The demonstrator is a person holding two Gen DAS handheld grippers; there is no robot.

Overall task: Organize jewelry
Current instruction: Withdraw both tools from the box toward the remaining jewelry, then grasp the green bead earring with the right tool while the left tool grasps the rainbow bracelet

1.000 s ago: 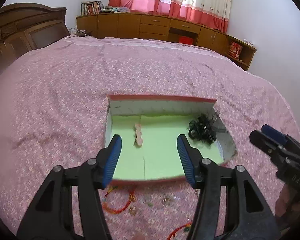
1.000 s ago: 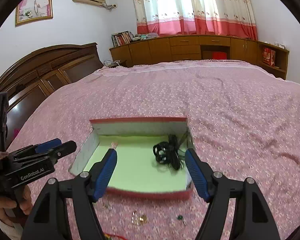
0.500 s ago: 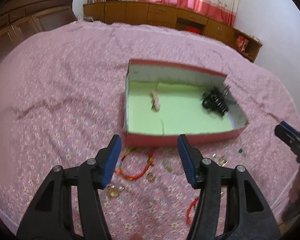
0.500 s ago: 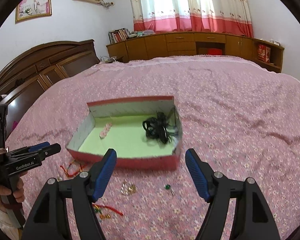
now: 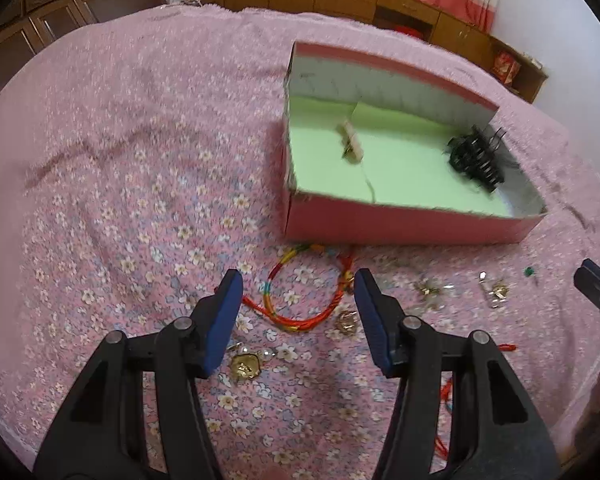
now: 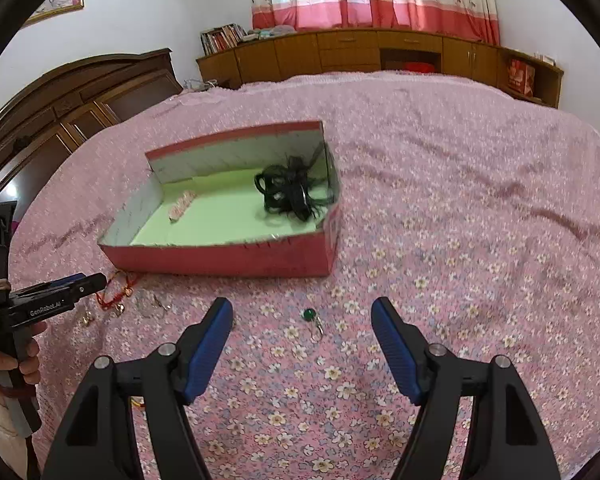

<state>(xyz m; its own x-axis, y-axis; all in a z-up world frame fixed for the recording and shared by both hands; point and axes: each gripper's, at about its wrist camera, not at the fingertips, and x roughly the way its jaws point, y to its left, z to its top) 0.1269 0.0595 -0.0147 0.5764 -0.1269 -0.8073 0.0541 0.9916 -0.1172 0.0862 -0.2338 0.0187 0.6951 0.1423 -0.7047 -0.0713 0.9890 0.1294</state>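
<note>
Left wrist | left gripper fingers wide – braided red cord bracelet between | right gripper fingers wide – round green bead earring

Your left gripper hangs with fingers apart over the loose jewelry on the bed.

Between your fingers lies a red and multicolour cord bracelet, just in front of the pink box. A gold pendant sits by your left finger, and a smaller gold piece by the other. Inside the box, on the green lining, you see a pale pink piece and a black tangle in the far right corner. Small metal bits and a green bead lie to the right, near the tip of your right gripper.
</note>
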